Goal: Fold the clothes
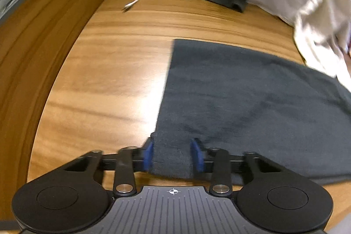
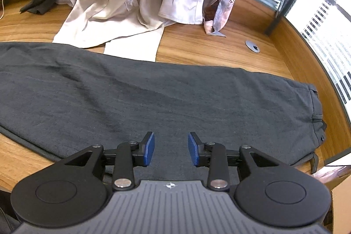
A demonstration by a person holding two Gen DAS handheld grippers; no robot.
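The dark trousers point(image 2: 153, 98) lie flat along the tabletop point(image 1: 105, 63), folded lengthwise, waistband at the right end in the right wrist view. A heap of pale clothes point(image 2: 122, 3) lies just behind them, one pale edge touching their far side.

The left hand-held gripper point(image 1: 172, 154) stands over the near corner of the left end. A strip of dark cloth fills the gap between its blue pads point(image 1: 148, 155); they appear to bear on it, so it is judged to be grasping the trousers at that corner. The picture is blurred there, so the depth of the bite cannot be told.

The right hand-held gripper point(image 2: 171, 151) is released. Its jaws stand apart above the middle of the trousers, with nothing between them.

Risks from this state:

- Shallow bite. If the left pads grip only the top layer, lifting separates the layers and the lengthwise fold opens.
- One-sided lift. With the right side free, raising the left end alone lets the far edge sag and skews the fold line.
- Snagging. The pale edge touching the far side may be dragged along when the trousers move.
- Overhang. The waistband end lies near the tabletop edge; a pull toward that side could let it slide off.
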